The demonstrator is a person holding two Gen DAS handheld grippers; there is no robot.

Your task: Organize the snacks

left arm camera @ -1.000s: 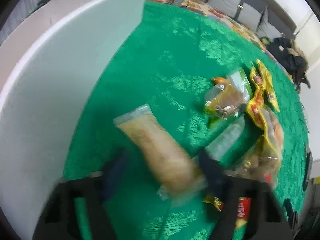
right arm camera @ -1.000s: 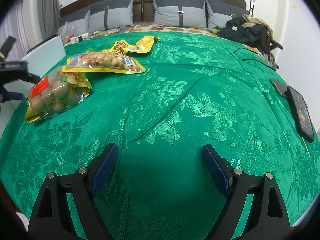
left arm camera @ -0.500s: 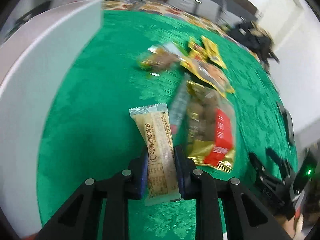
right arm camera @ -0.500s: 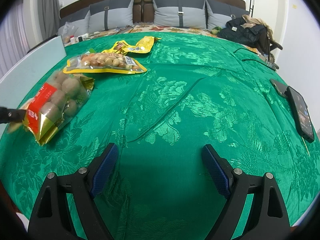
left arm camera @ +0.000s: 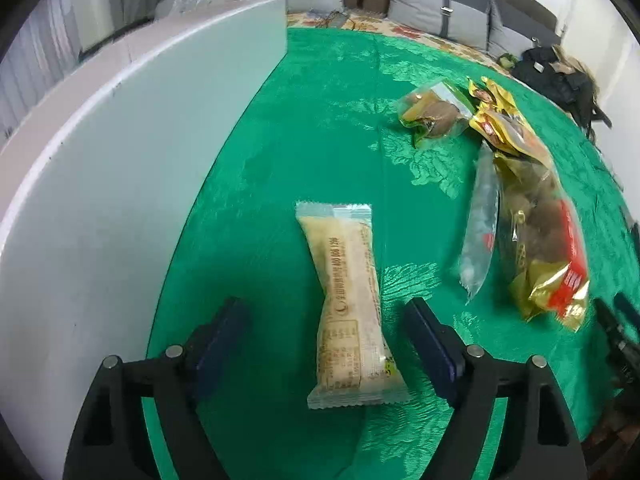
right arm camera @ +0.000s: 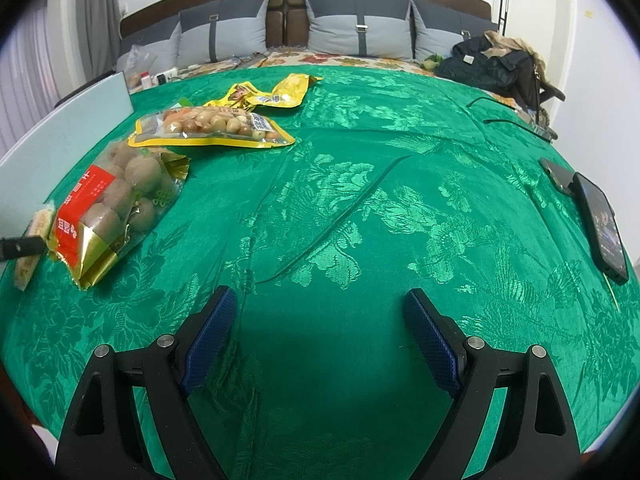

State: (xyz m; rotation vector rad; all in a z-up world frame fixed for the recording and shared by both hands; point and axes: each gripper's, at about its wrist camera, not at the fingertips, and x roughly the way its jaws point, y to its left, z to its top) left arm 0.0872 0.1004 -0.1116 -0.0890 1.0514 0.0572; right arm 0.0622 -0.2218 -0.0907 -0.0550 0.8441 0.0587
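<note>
A long beige snack bar in a clear wrapper [left arm camera: 352, 300] lies on the green cloth [left arm camera: 304, 120] between the blue pads of my left gripper [left arm camera: 326, 340]. Its jaws are opening and neither pad touches the wrapper. To the right lie a clear slim packet [left arm camera: 480, 220], a red and gold bag of round snacks [left arm camera: 540, 240], a yellow nut bag [left arm camera: 508, 128] and a green pouch [left arm camera: 432, 110]. In the right wrist view my right gripper [right arm camera: 320, 336] hangs open over bare cloth, far from the red and gold bag [right arm camera: 108, 208], the nut bag [right arm camera: 212, 128] and a yellow packet [right arm camera: 264, 94].
A white board [left arm camera: 120, 180] stands along the left edge of the cloth. A dark phone [right arm camera: 600, 224] lies at the right edge, with cables [right arm camera: 504, 120] behind it. Pillows [right arm camera: 356, 28] and a dark jacket [right arm camera: 492, 64] sit at the far end.
My left gripper swung the beige bar in, pinched it half a second ago, then spread its jaws; the bar now lies loose on the cloth. The right gripper has not moved.
</note>
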